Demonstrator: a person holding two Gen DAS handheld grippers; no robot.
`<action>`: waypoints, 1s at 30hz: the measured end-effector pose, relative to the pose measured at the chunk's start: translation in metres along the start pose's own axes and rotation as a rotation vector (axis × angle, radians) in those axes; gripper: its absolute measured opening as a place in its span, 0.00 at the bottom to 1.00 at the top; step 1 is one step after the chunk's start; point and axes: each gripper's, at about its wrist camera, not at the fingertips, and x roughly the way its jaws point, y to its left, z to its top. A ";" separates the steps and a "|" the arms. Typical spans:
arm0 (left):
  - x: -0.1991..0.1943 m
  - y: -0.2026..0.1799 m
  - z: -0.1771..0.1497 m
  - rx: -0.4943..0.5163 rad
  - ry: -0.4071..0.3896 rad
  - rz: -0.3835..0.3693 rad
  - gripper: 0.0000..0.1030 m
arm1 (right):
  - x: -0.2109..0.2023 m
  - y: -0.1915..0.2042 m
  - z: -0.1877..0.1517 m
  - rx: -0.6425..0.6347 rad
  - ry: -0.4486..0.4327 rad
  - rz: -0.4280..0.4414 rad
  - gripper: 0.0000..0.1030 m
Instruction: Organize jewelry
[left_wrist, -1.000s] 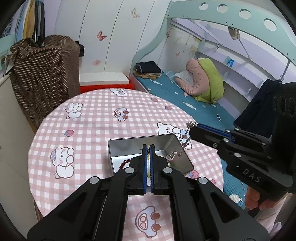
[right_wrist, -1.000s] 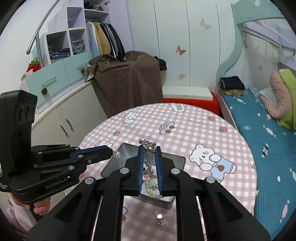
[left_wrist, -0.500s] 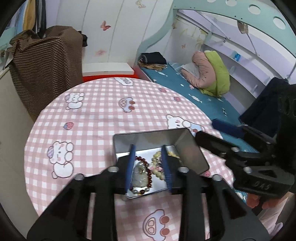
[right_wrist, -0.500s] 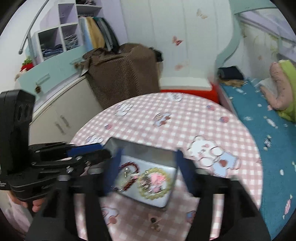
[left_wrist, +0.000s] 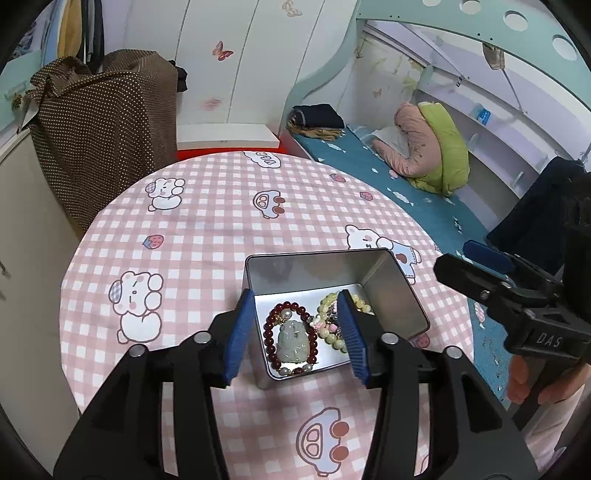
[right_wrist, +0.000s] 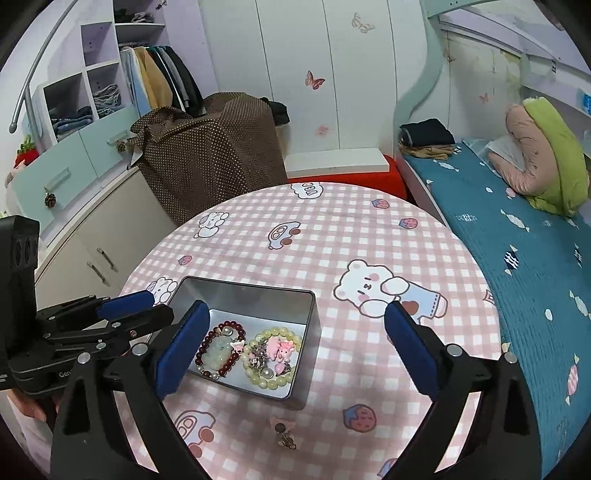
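Observation:
A silver tin (left_wrist: 321, 266) (right_wrist: 251, 295) sits on the pink checked table. In it lie a dark red bead bracelet with a pale jade pendant (left_wrist: 291, 341) (right_wrist: 221, 347) and a pale yellow bead bracelet (left_wrist: 332, 326) (right_wrist: 273, 384), which rings a silver chain (right_wrist: 260, 356) and pink charms. My left gripper (left_wrist: 295, 334) hovers over the tin's near end, its jaws opening with nothing gripped between them. My right gripper (right_wrist: 295, 347) stands over the tin, its jaws opening wide and holding nothing. Two small loose pieces (right_wrist: 284, 434) lie on the cloth in front of the tin.
The round table (right_wrist: 369, 236) ends close to a blue bed (right_wrist: 517, 229) on the right. A brown dotted cover (right_wrist: 210, 147) and a red-and-white bench (right_wrist: 336, 162) stand behind it, with a cabinet (right_wrist: 85, 236) to the left. A person's hand (left_wrist: 517, 376) holds the right gripper.
Both grippers have gone from shut to open. The silver chain that hung from the right gripper now lies in the tin. Both views tilted down over the tin.

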 end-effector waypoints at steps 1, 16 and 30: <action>-0.001 0.000 -0.001 0.001 0.000 0.003 0.47 | -0.002 -0.001 0.000 0.002 -0.006 -0.006 0.89; -0.023 -0.022 -0.029 0.061 -0.019 -0.014 0.64 | -0.034 -0.008 -0.036 0.011 -0.090 -0.070 0.89; -0.008 -0.049 -0.079 0.115 0.077 -0.079 0.56 | -0.003 0.002 -0.105 -0.060 0.131 0.033 0.44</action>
